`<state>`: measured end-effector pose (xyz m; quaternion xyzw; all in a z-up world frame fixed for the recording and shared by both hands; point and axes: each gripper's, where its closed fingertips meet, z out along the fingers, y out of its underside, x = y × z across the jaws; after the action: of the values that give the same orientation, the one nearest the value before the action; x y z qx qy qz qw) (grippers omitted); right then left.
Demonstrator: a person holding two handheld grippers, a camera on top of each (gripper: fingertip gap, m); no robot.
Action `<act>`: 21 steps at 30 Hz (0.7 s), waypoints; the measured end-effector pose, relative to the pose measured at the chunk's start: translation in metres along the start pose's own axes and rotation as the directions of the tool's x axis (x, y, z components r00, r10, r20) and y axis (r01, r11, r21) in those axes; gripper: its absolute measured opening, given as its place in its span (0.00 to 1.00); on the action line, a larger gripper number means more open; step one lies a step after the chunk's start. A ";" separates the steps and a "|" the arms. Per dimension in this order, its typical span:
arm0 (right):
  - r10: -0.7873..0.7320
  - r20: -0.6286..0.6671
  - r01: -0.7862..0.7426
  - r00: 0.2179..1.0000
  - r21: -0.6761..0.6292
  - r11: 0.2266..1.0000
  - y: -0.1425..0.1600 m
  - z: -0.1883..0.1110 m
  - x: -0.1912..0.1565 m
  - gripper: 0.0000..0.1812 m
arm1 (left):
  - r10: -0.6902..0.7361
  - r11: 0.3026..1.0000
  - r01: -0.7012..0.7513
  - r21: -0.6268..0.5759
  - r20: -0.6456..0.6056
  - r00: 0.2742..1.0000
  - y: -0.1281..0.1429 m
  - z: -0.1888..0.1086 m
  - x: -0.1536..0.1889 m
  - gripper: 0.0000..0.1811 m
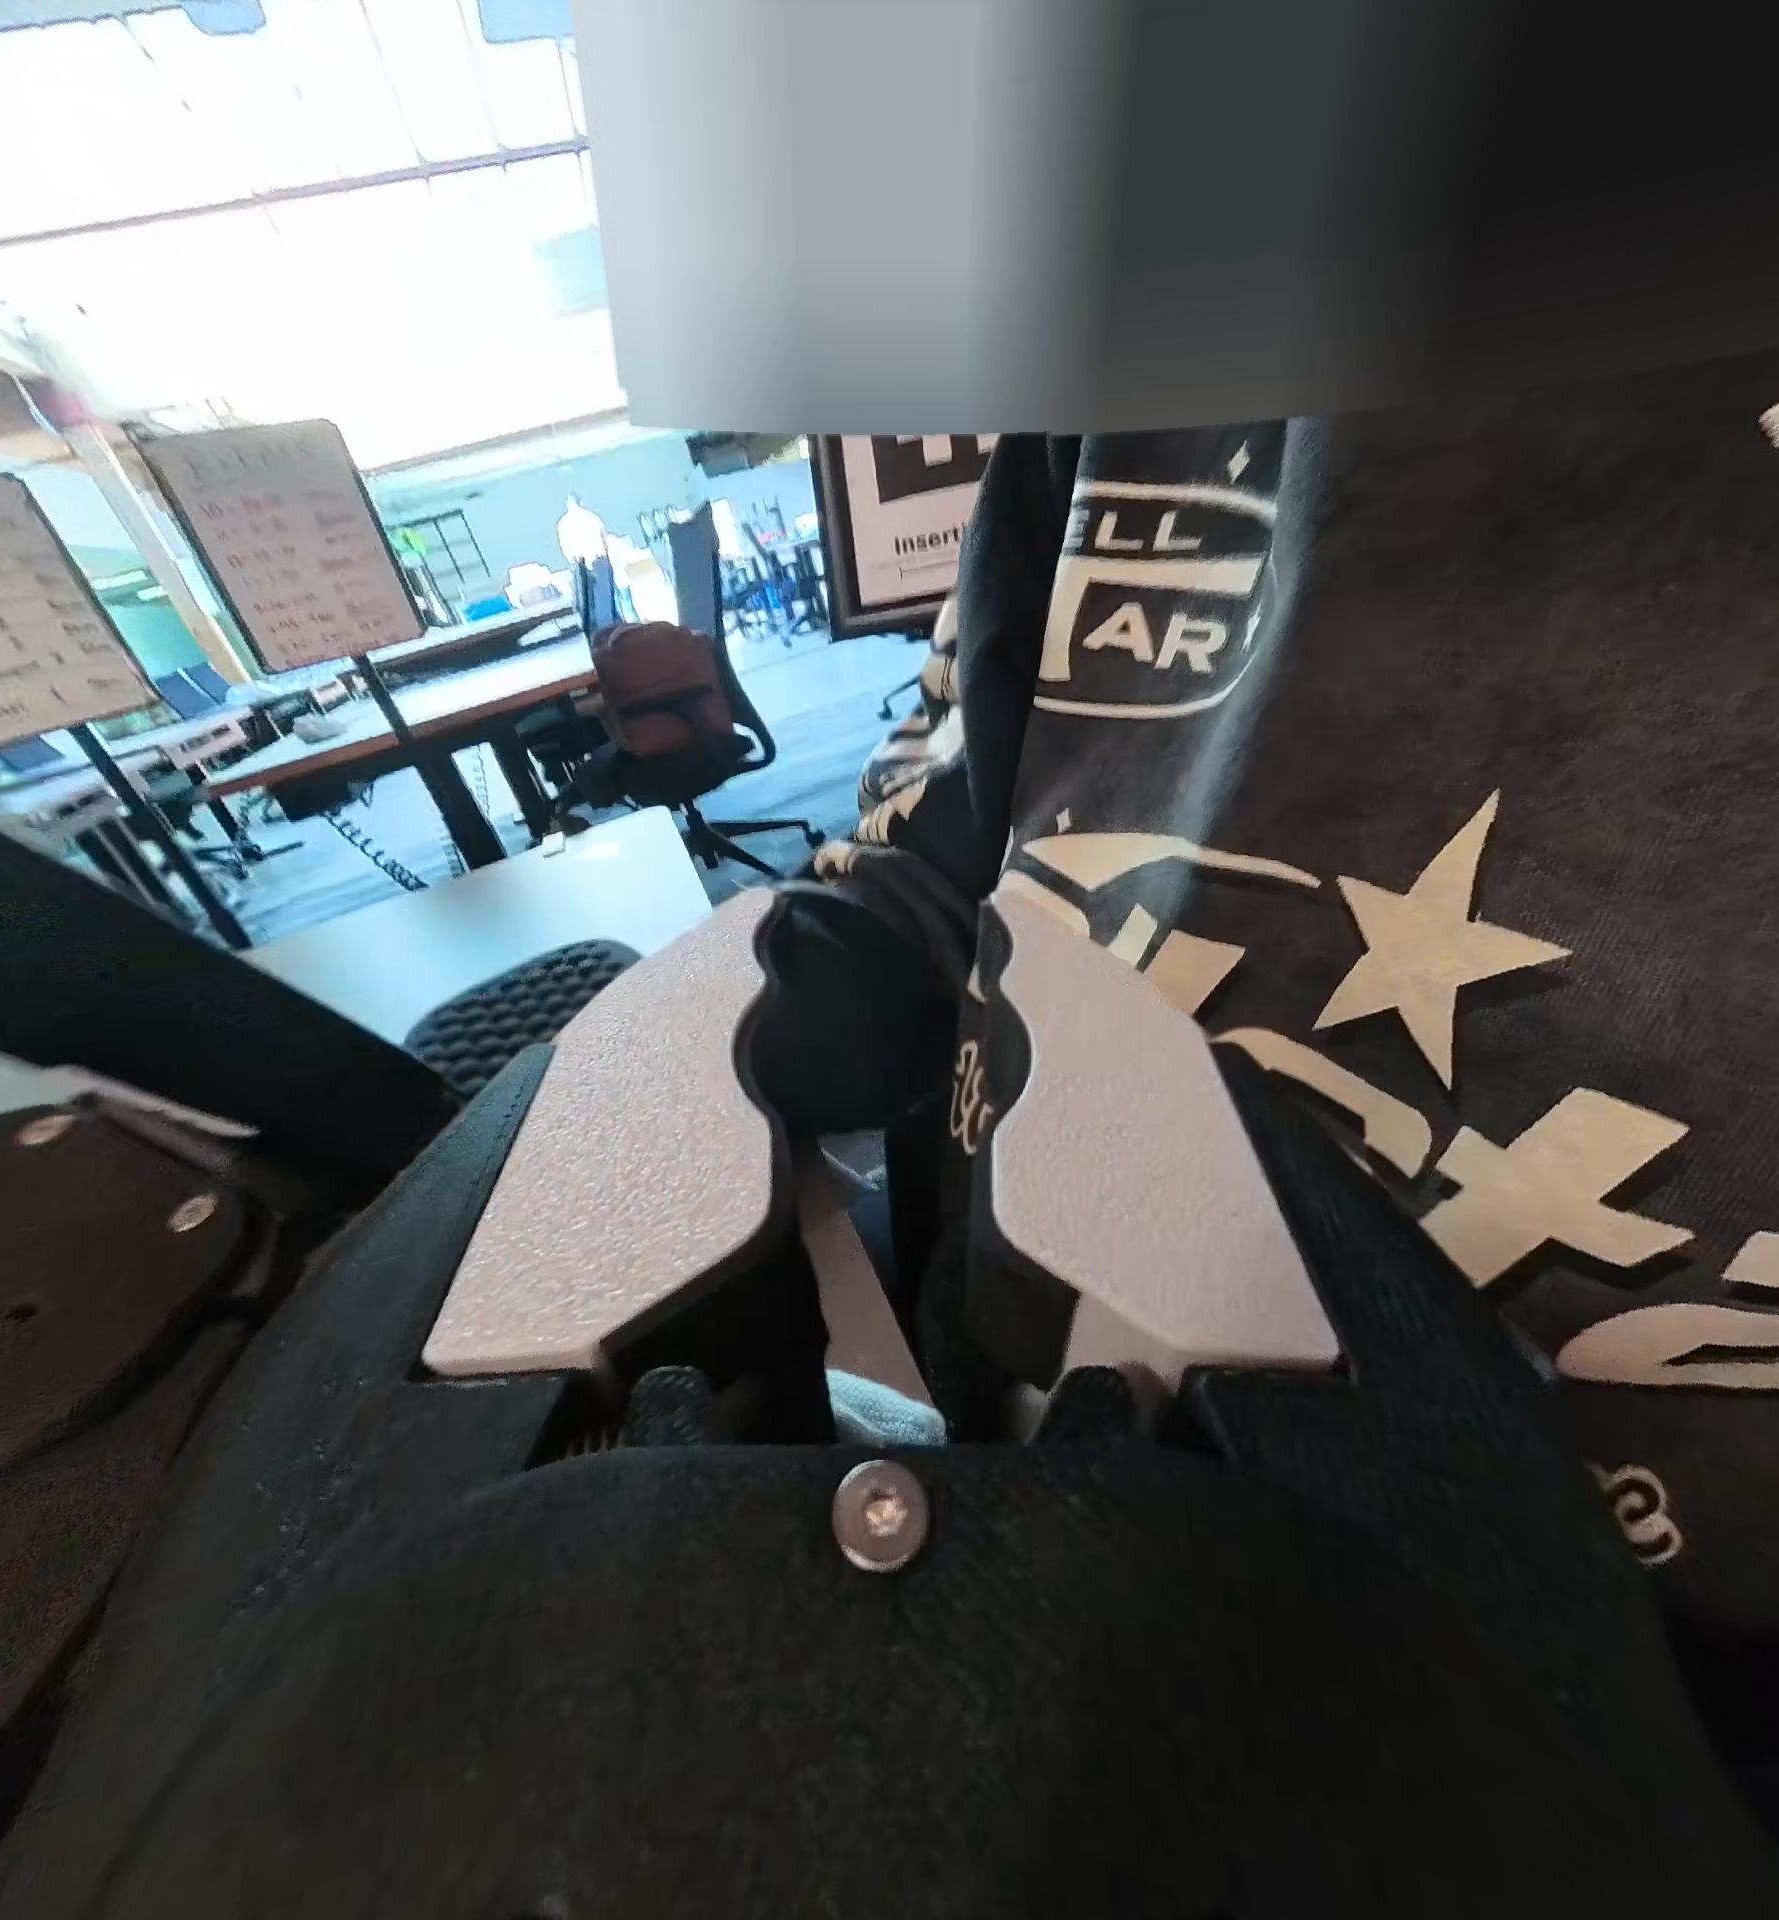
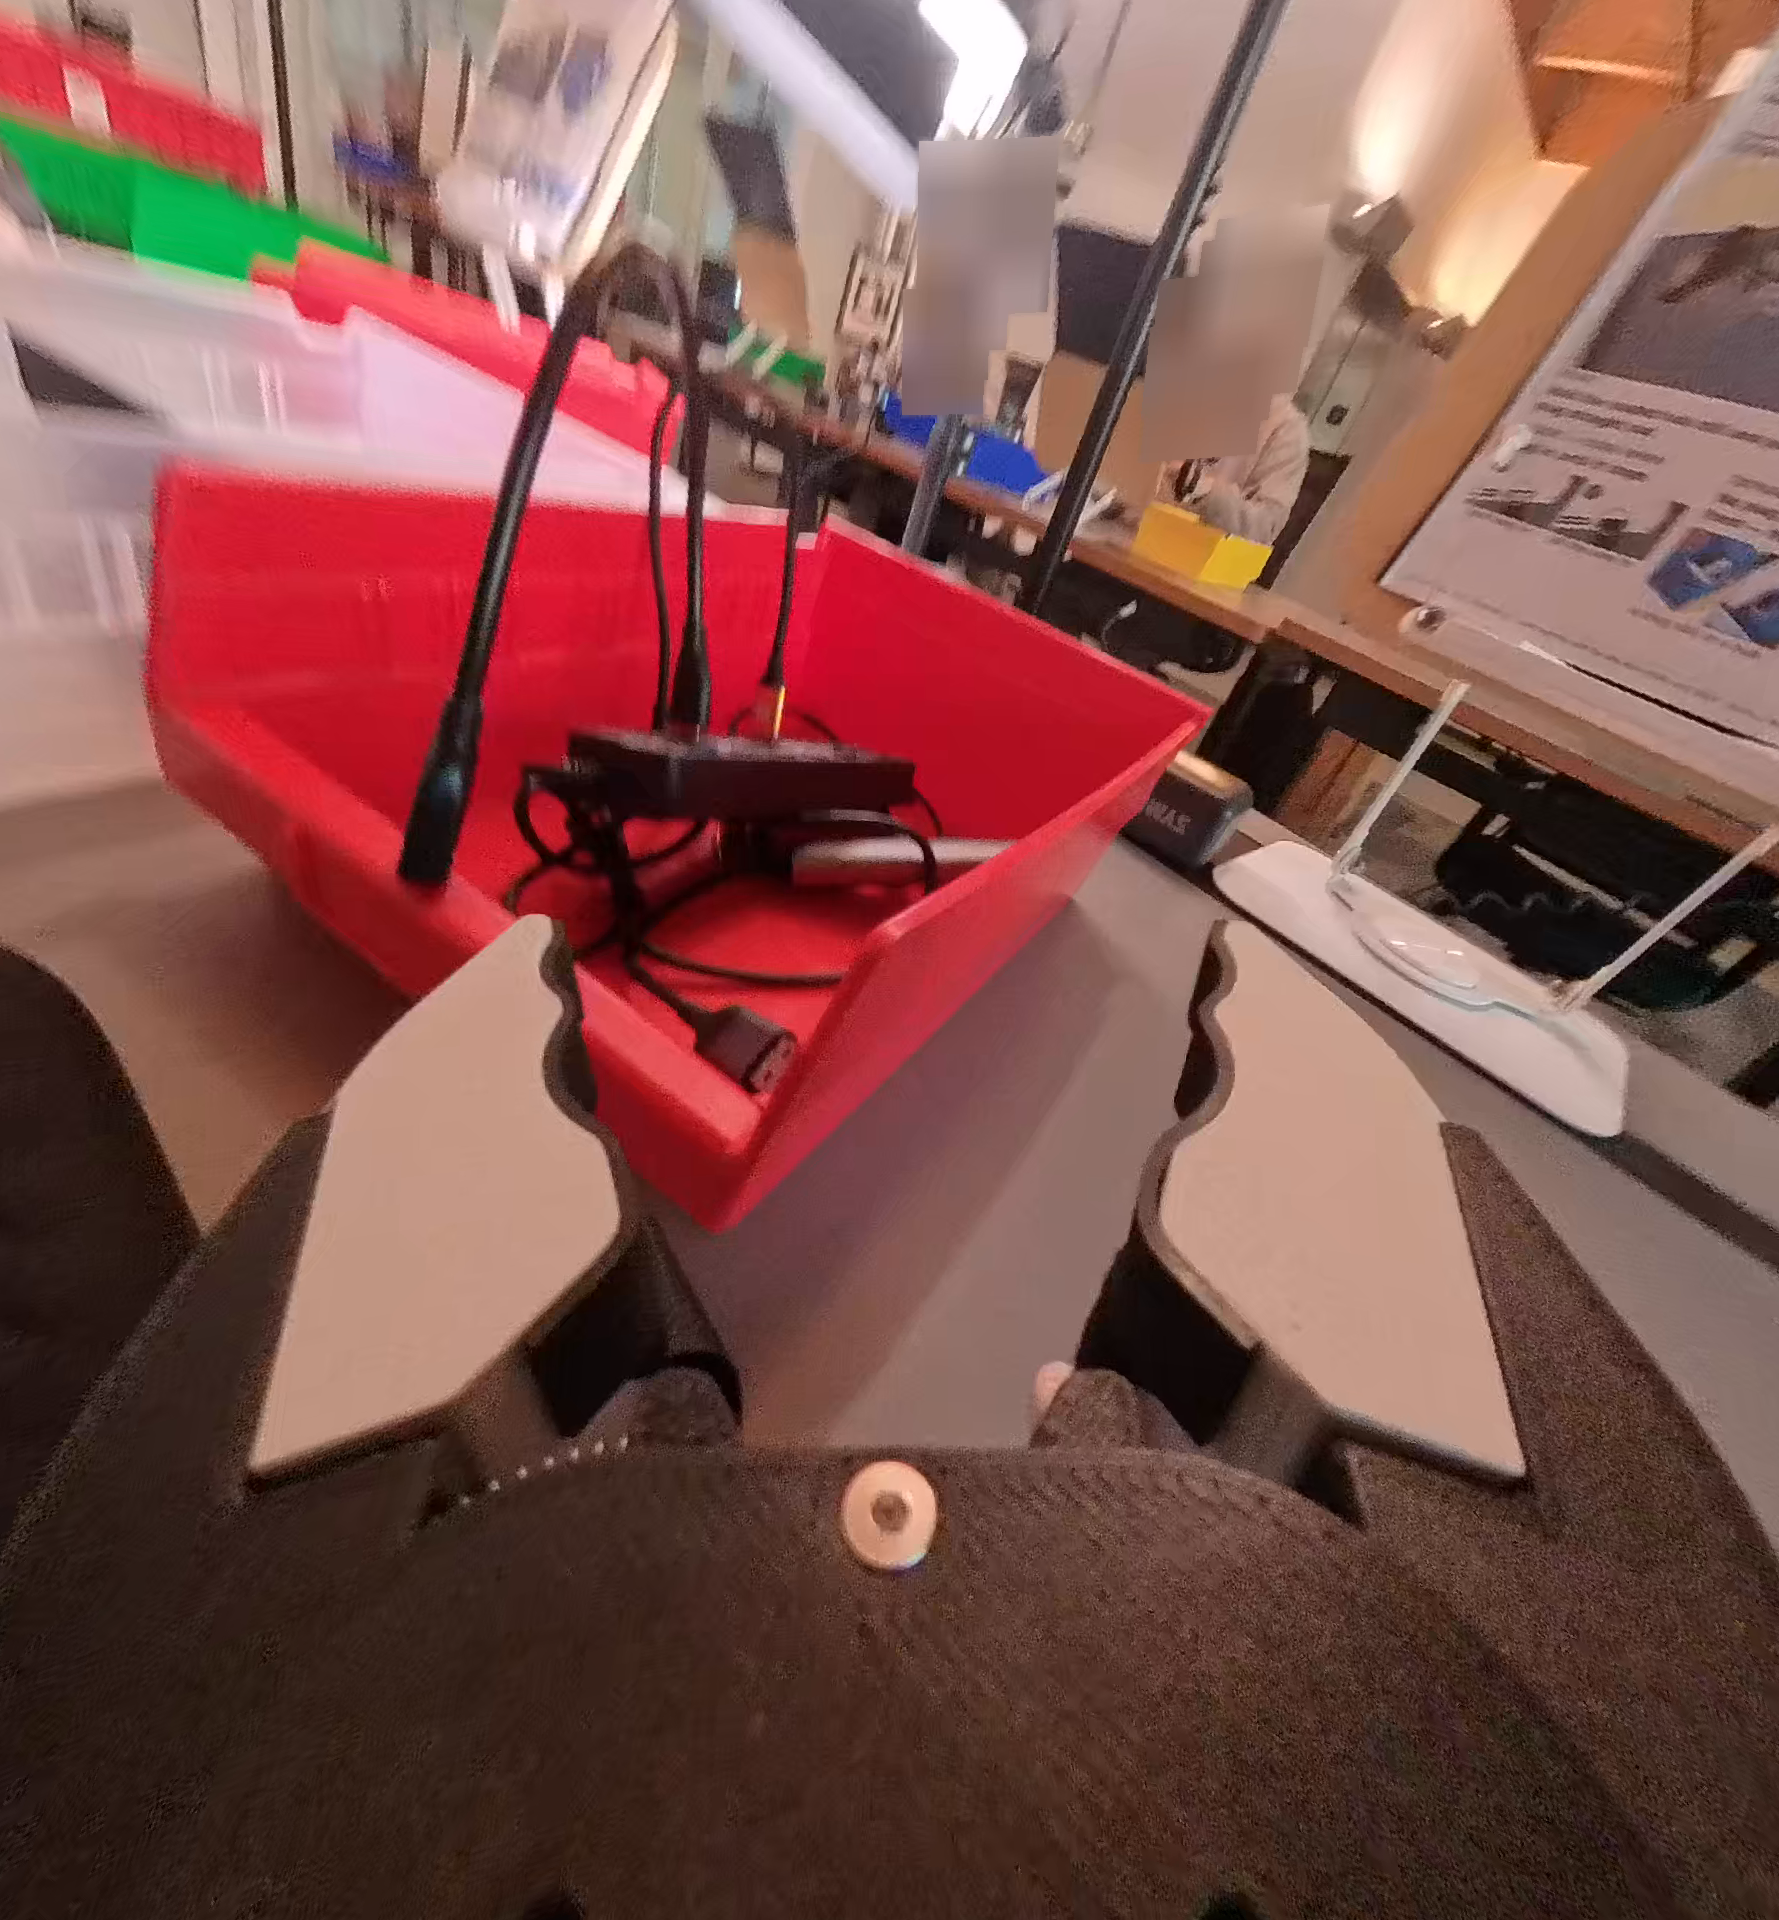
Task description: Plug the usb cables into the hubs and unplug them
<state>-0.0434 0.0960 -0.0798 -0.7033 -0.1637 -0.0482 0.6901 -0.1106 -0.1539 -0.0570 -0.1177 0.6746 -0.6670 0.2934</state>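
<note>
Grey surface (image 2: 1020, 1195) carries a red bin (image 2: 968, 675), sitting ahead and slightly left of the right tool (image 2: 880, 1023), near corner almost between its fingers. Inside the bin: a black hub (image 2: 760, 774) lying flat, long axis running left to right across the view, three black cables (image 2: 693, 582) standing plugged into its top, a silver hub (image 2: 854, 862) just beside it, and a loose plug (image 2: 745, 1044) on the bin floor nearest the tool. Right tool: jaws spread wide, holding nothing. Left tool (image 1: 890, 1029) points away from the bin toward the person's dark printed shirt (image 1: 1487, 831); jaws narrowly apart, dark fabric showing between them, grip uncertain. Judgement: the right tool is better placed to reach forward and down.
</note>
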 end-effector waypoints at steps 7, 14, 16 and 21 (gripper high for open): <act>0.424 0.056 -0.416 0.904 0.345 0.841 -0.053 -0.036 0.039 0.77 | 0.146 0.989 -0.131 -0.064 0.391 0.909 -0.052 -0.060 -0.025 0.27; 0.383 0.114 -0.387 0.917 0.492 0.780 -0.081 -0.057 0.040 0.76 | 0.436 0.694 0.274 -0.666 0.692 0.576 -0.051 -0.234 -0.009 0.37; 0.317 0.112 -0.330 0.942 0.497 0.802 -0.085 -0.056 0.030 0.76 | 0.454 0.504 0.489 -0.712 0.700 0.551 -0.032 -0.291 0.013 0.41; 0.215 0.086 -0.230 0.973 0.462 0.857 -0.078 -0.048 0.017 0.75 | 0.299 0.170 0.693 -0.701 0.707 0.641 0.034 -0.359 0.062 0.42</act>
<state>-0.0431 0.0510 0.0020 -0.5304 -0.0991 0.0835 0.8378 -0.3512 0.1132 -0.1267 -0.6264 0.7254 -0.0114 0.2849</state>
